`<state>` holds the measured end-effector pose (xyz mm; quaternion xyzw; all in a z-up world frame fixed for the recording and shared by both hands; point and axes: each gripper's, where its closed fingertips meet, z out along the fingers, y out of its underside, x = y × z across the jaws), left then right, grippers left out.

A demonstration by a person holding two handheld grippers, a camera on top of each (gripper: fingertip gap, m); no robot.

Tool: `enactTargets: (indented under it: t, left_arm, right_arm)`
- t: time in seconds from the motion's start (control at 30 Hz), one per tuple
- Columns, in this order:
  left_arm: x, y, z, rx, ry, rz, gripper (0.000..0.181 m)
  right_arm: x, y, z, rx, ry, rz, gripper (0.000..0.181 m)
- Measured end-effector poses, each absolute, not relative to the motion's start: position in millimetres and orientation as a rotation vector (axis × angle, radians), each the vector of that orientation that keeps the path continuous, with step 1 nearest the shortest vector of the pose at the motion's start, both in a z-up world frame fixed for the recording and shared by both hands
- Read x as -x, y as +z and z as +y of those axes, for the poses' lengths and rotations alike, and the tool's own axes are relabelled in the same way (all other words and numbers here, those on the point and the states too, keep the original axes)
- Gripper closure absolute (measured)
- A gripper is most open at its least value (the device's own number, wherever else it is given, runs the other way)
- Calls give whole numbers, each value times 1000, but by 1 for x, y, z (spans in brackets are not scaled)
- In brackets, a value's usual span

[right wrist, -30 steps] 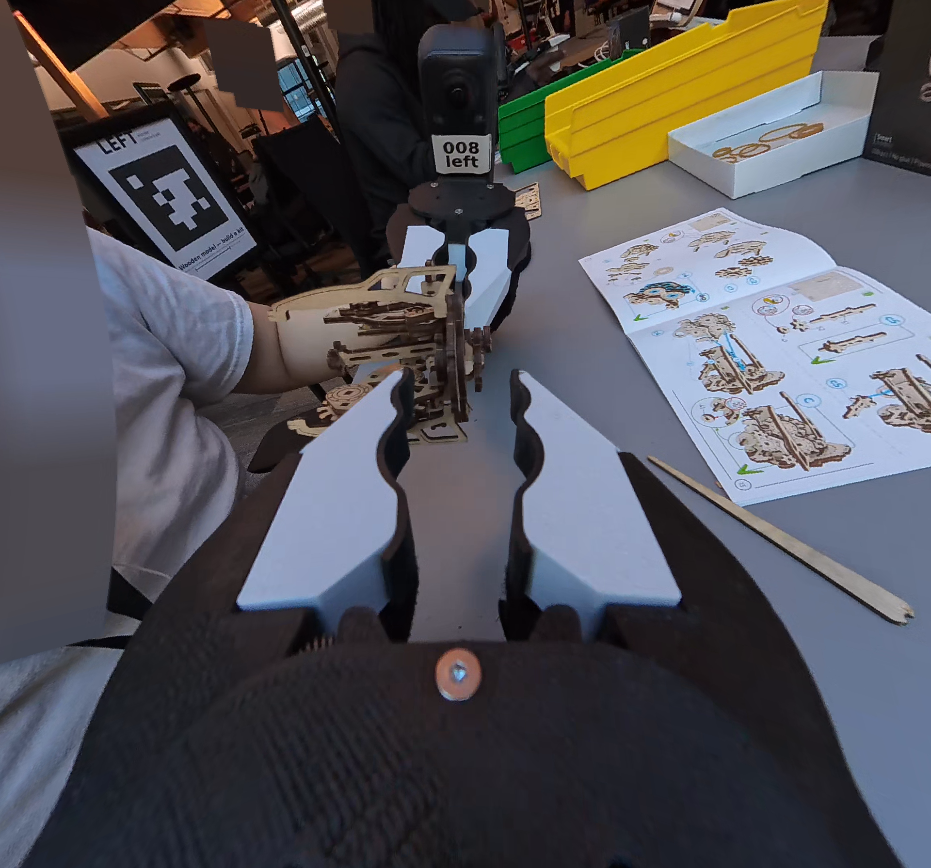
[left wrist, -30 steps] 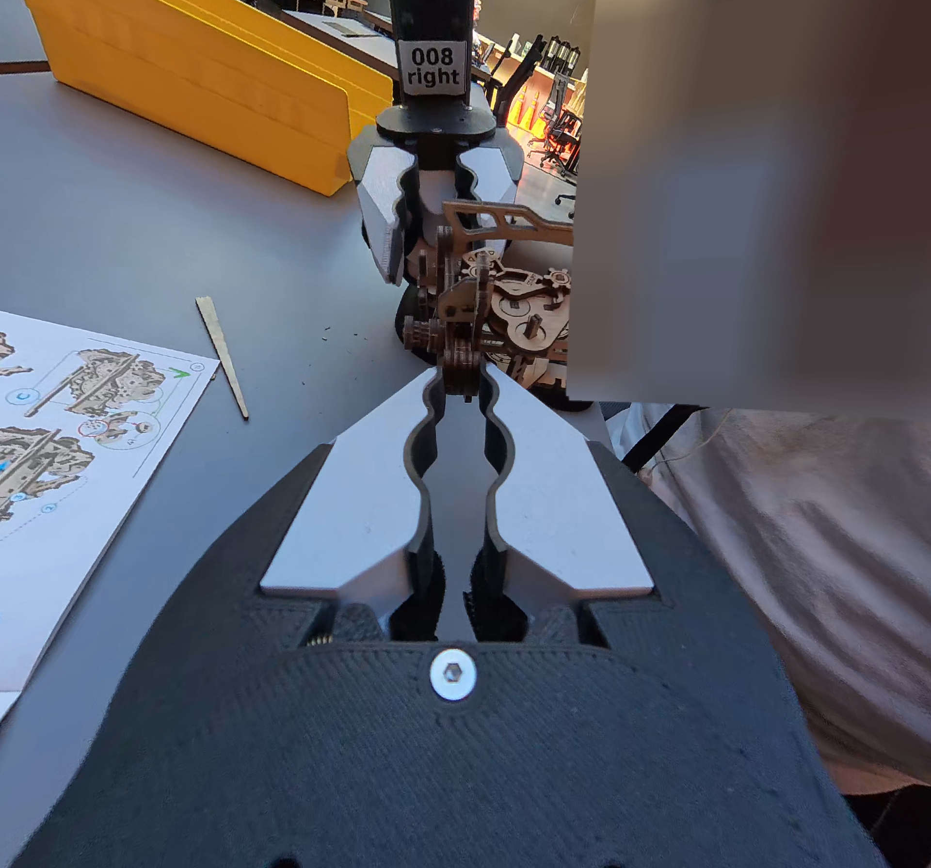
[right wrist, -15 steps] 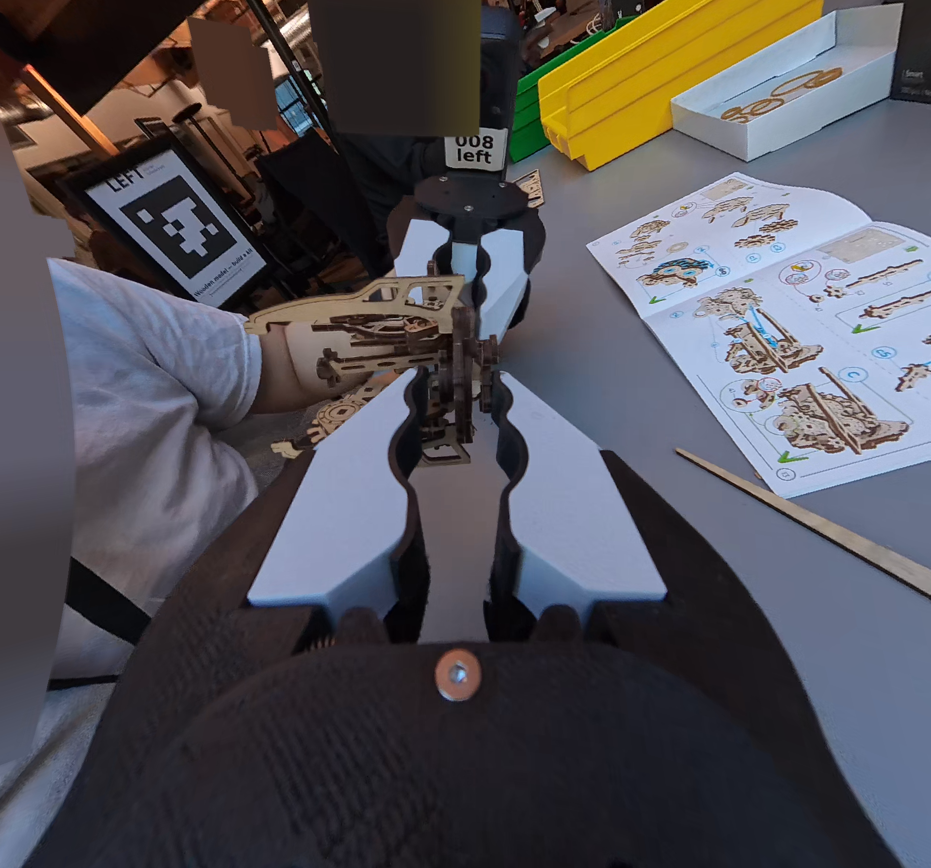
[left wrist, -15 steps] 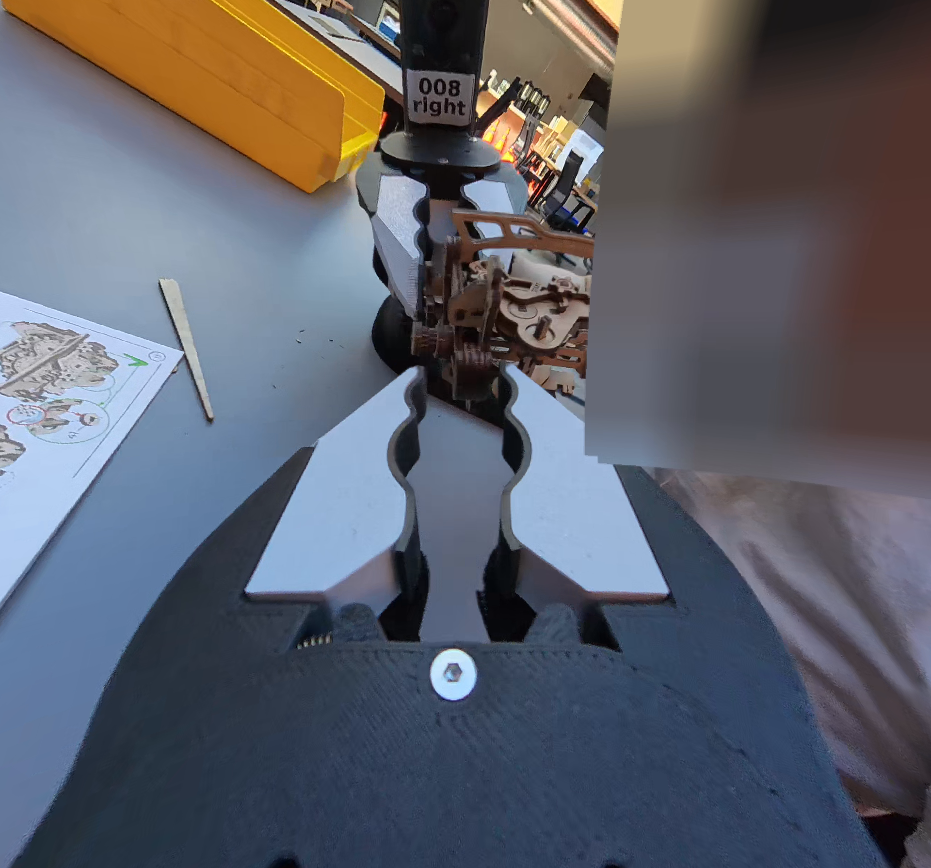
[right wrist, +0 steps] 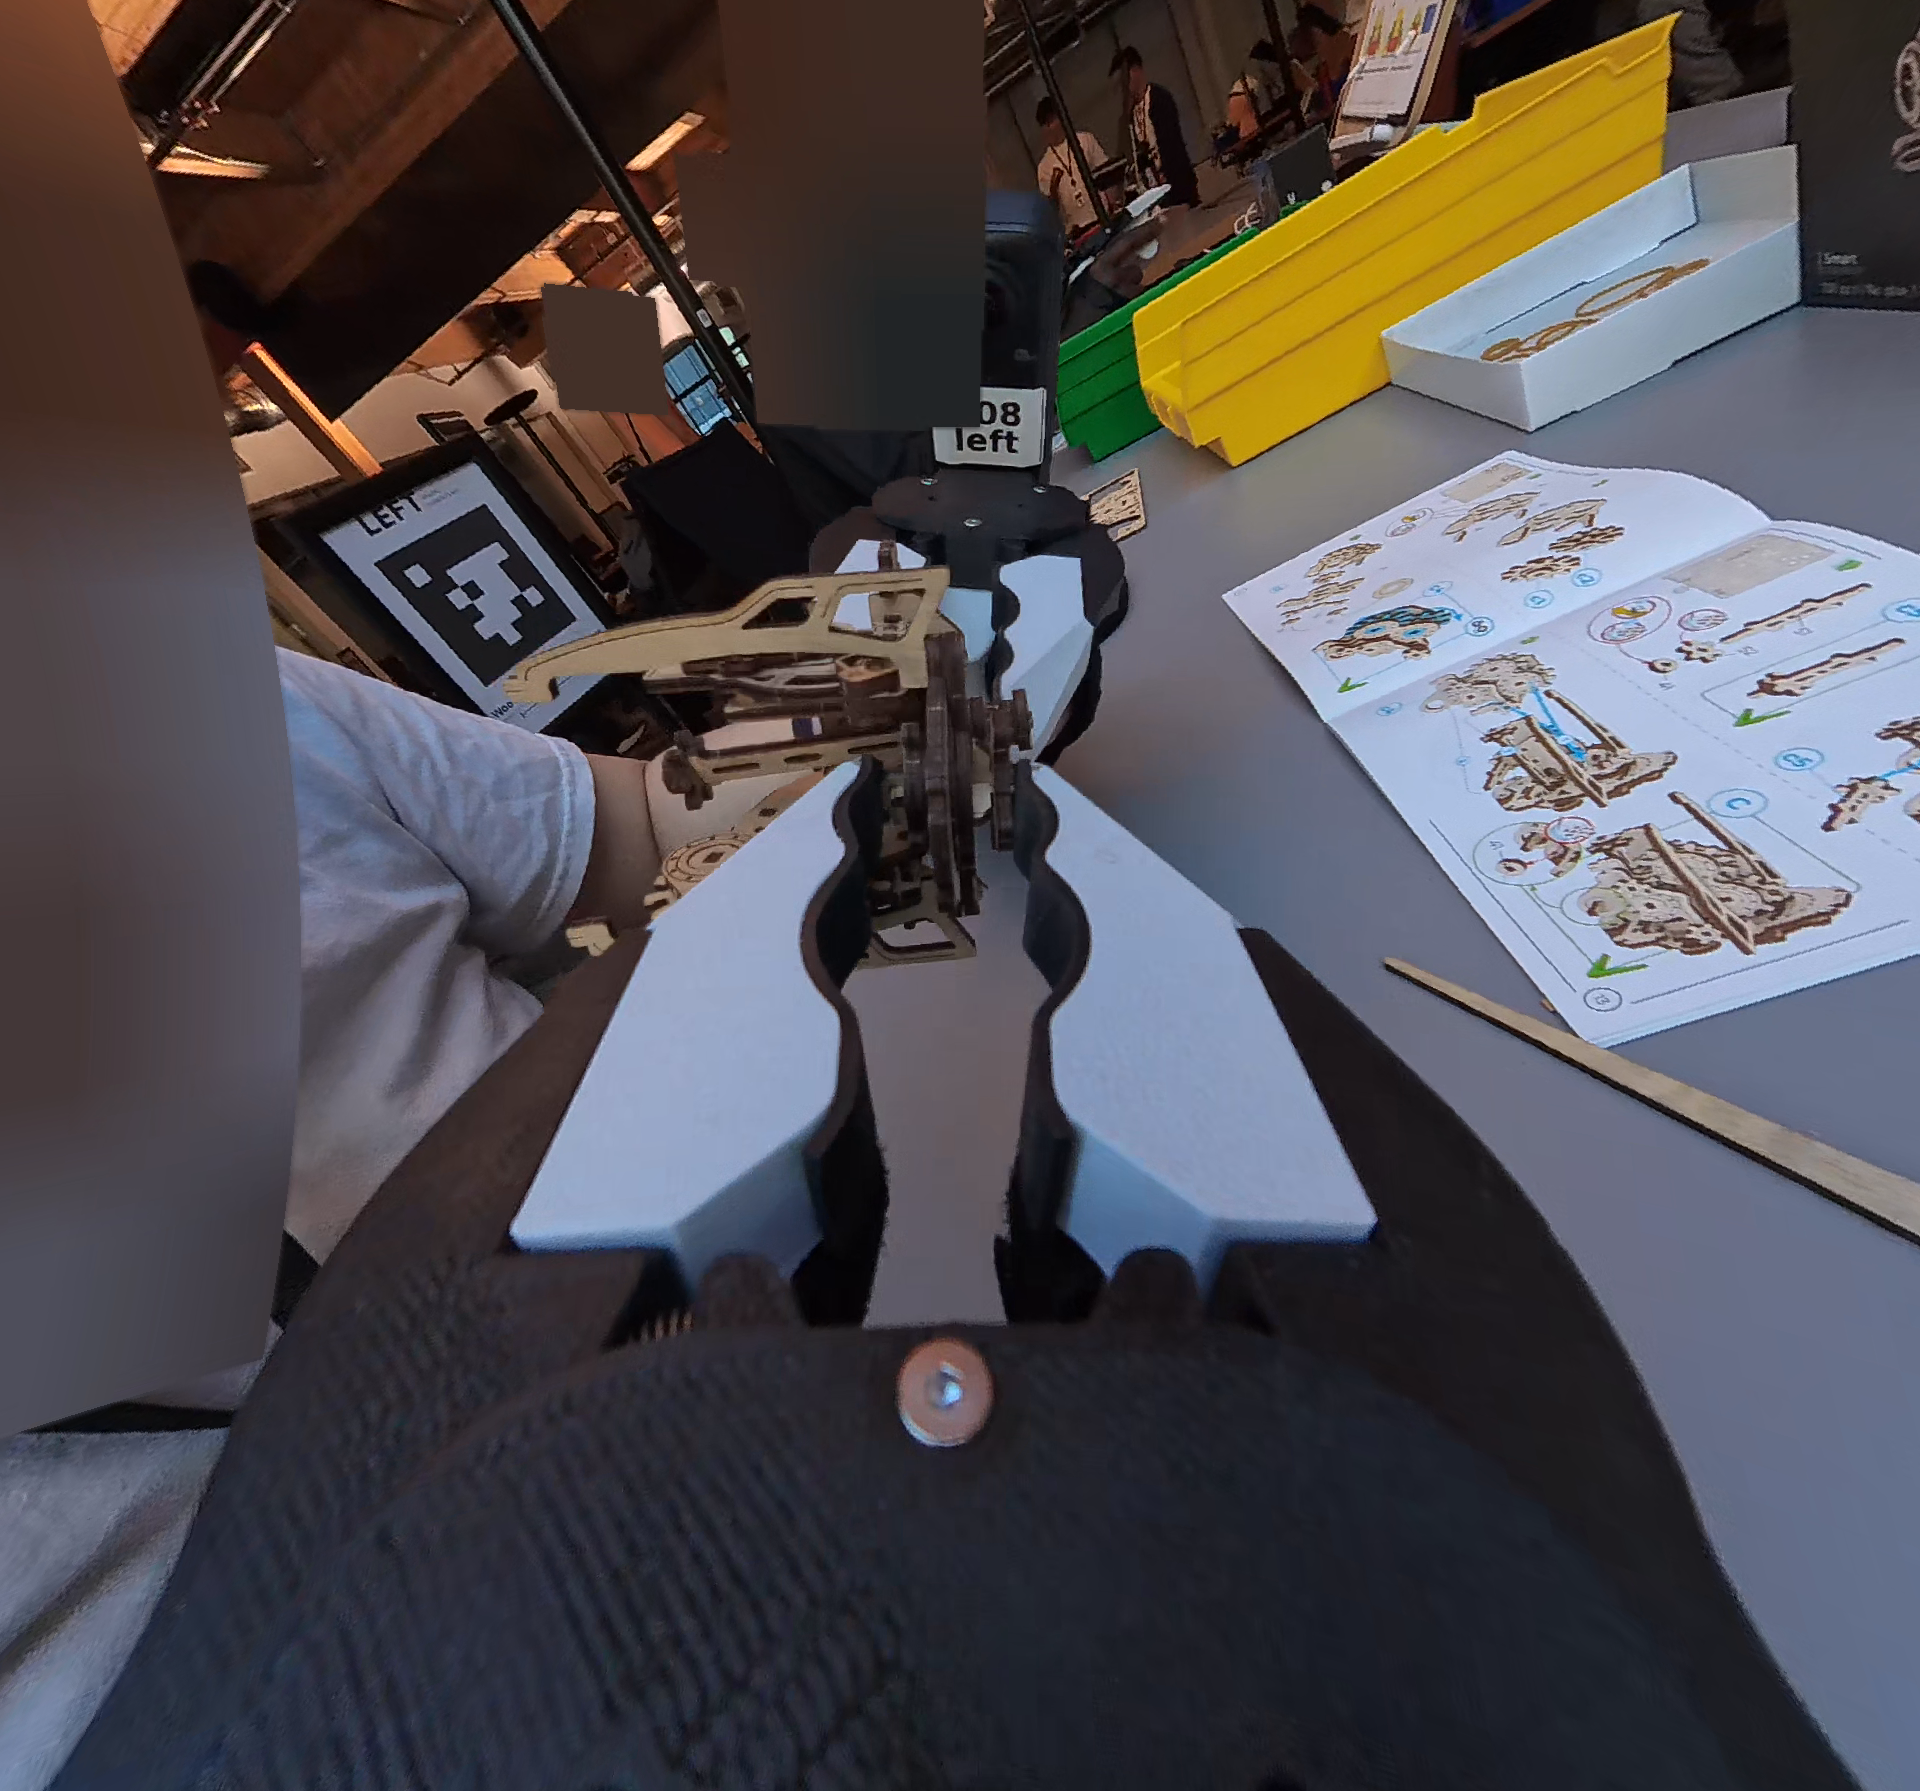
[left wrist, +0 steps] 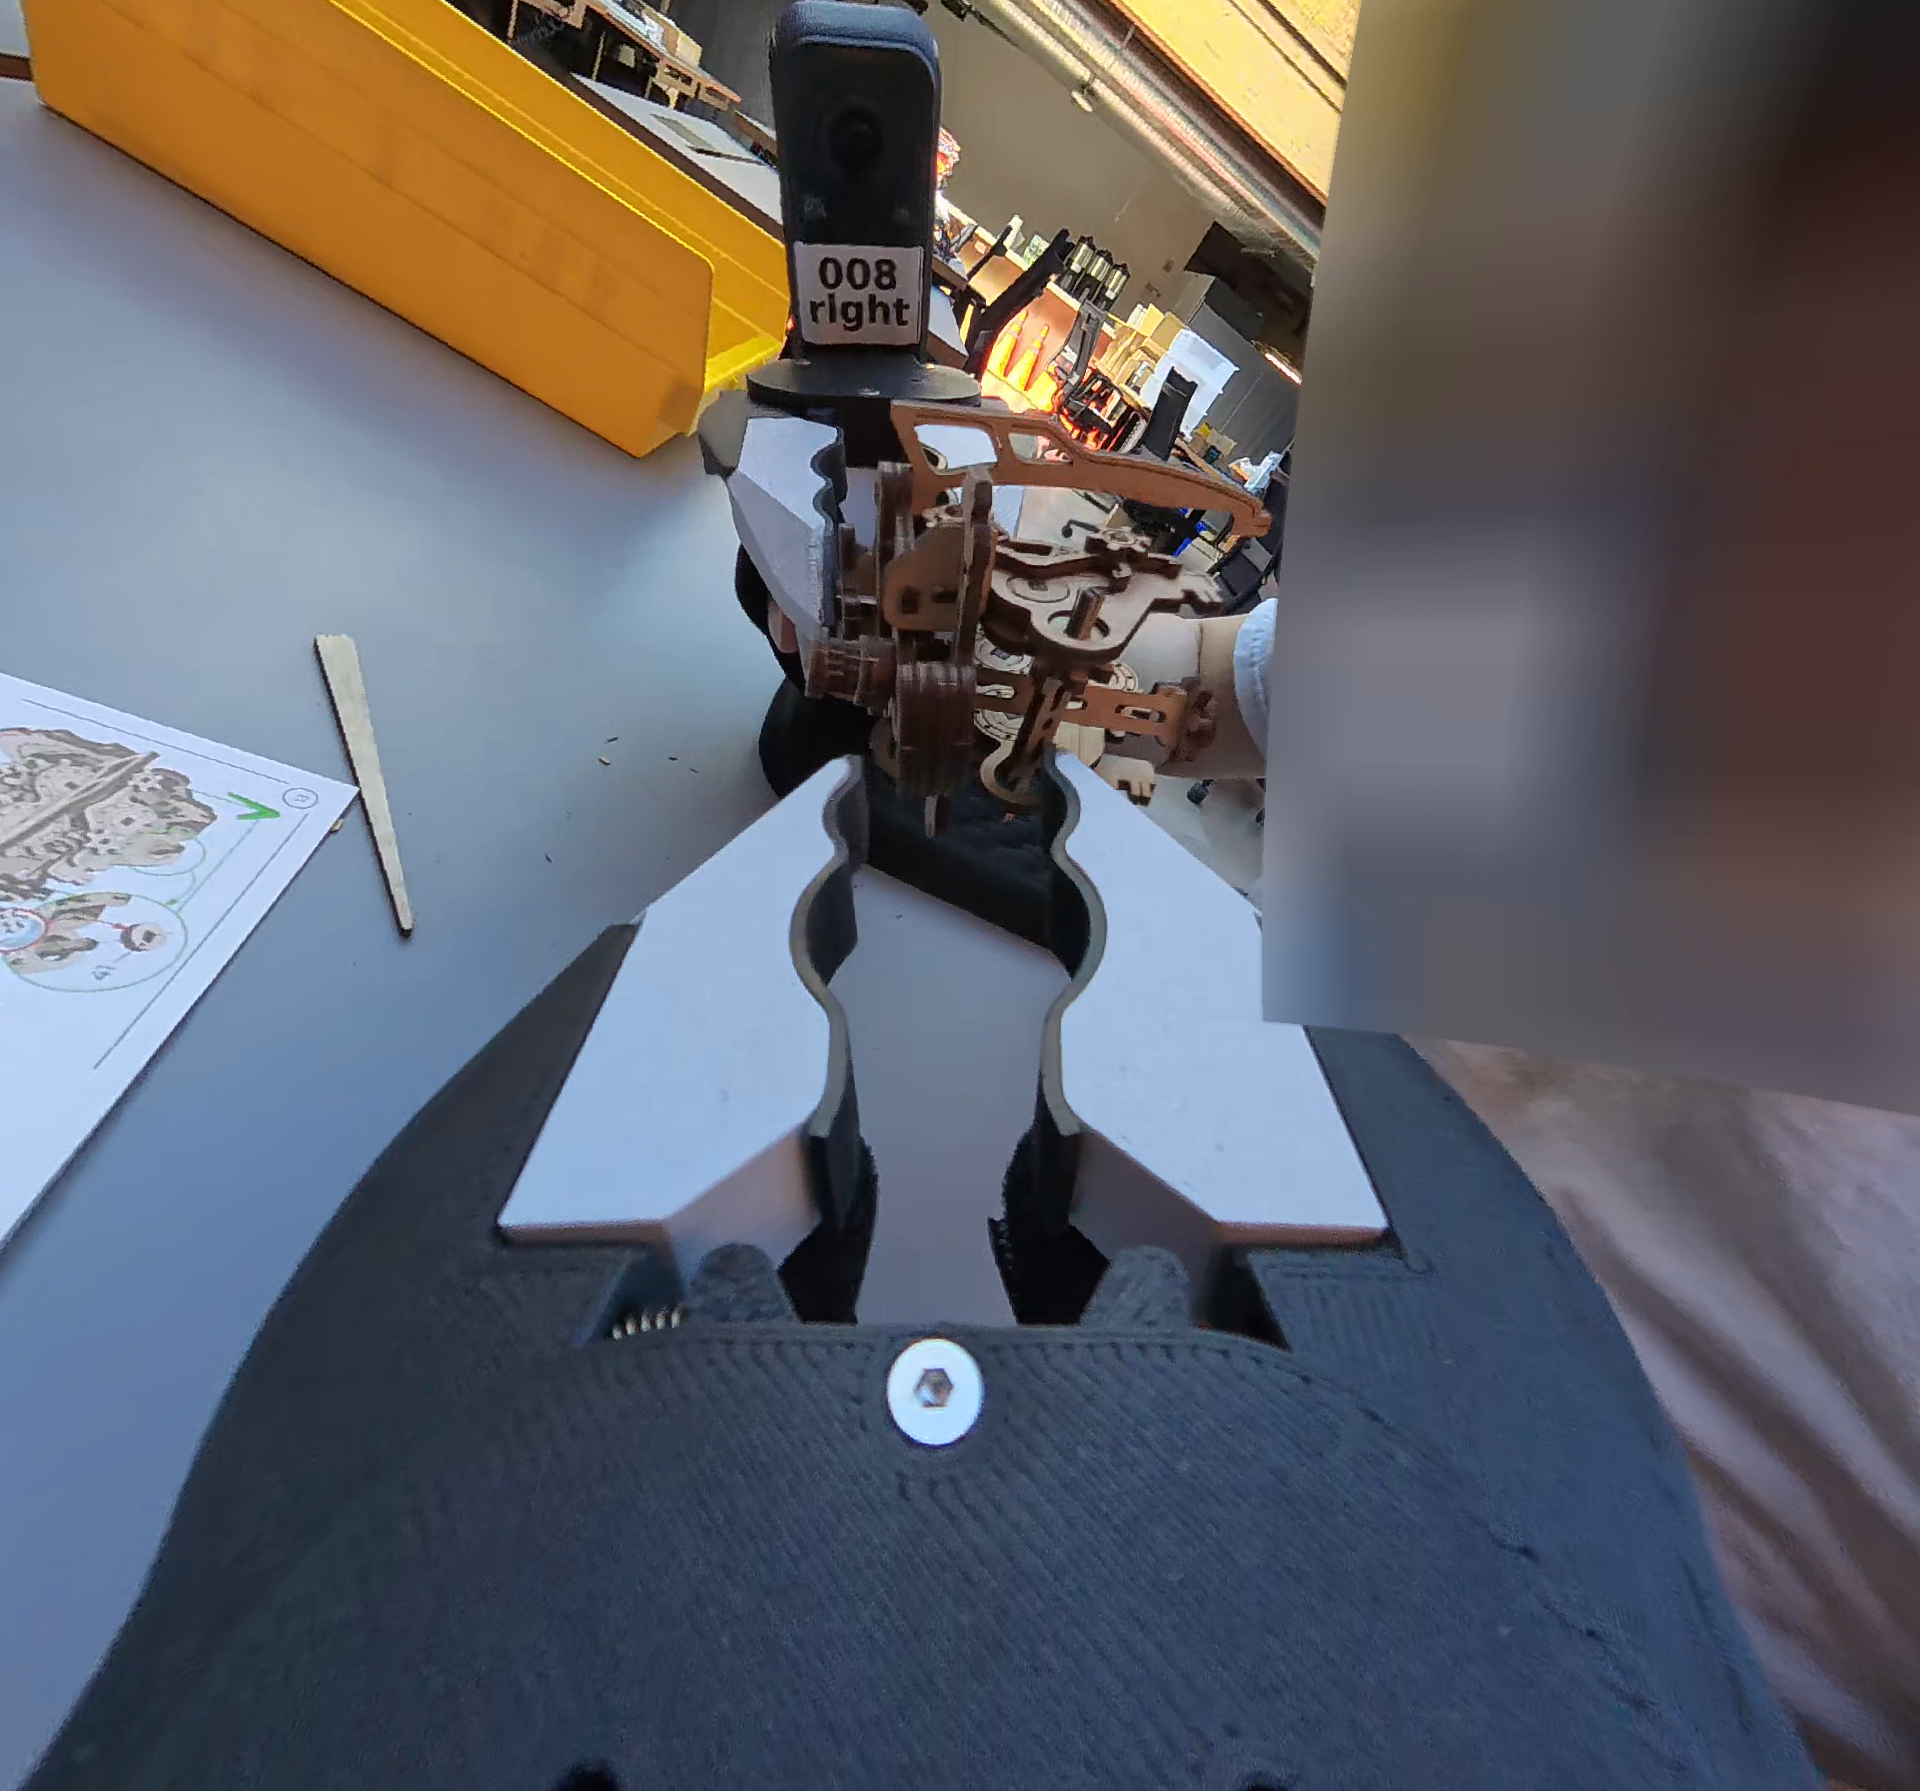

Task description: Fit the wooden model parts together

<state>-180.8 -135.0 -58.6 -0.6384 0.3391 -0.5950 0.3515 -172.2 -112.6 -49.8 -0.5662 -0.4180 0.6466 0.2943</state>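
1. Two tongs meet at one wooden model (right wrist: 894,754), held in the air above the grey tabletop (right wrist: 1299,910).
2. Right tongs (right wrist: 940,796) are closed narrowly on the model's dark gear stack, their pads touching it on both sides.
3. Left tongs (left wrist: 956,785) stand parted, with the model's near end between their tips; whether they touch it cannot be told.
4. An instruction sheet (right wrist: 1621,702) lies to the right in the right wrist view, with a thin wooden stick (right wrist: 1662,1107) just near of it.
5. Farther off sit a yellow bin (right wrist: 1382,287) and a white tray (right wrist: 1600,328).
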Motion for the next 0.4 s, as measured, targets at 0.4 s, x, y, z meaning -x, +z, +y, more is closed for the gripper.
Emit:
enactTargets:
  t: [0.4]
  left_arm:
    - [196,-58,-125,1636,-1487,797,165]
  right_arm:
    - [166,-31,-118,1369,1932,-1065,158]
